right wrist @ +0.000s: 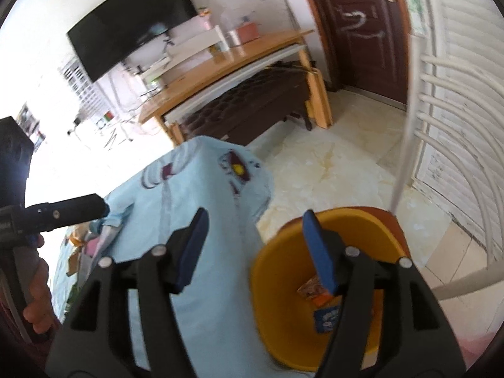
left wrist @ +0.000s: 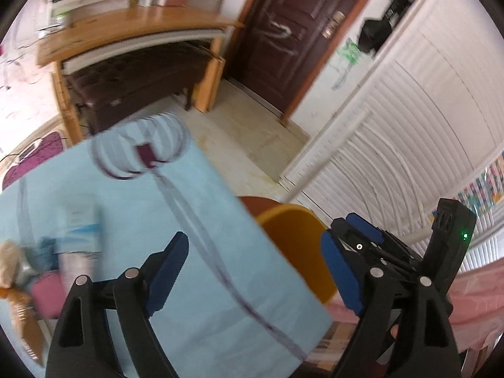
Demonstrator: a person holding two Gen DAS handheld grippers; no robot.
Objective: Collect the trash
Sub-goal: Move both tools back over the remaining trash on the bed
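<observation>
A yellow bin (right wrist: 283,308) stands on the floor beside a table under a light blue cloth (right wrist: 204,252). Wrappers (right wrist: 315,293) lie inside the bin. My right gripper (right wrist: 255,249) is open and empty, above the bin's rim and the table edge. My left gripper (left wrist: 255,271) is open and empty over the cloth (left wrist: 157,220); the bin (left wrist: 296,239) shows past the table edge. A pile of trash (left wrist: 37,271), with a pink packet and brown wrappers, lies blurred at the table's left. The right gripper (left wrist: 378,252) shows in the left wrist view.
A wooden desk (left wrist: 132,28) with a dark bench under it stands ahead. A dark brown door (left wrist: 293,31) is at the back. White slatted doors (left wrist: 409,126) are on the right. A TV (right wrist: 132,25) hangs on the wall. A tiled floor (right wrist: 330,170) lies between.
</observation>
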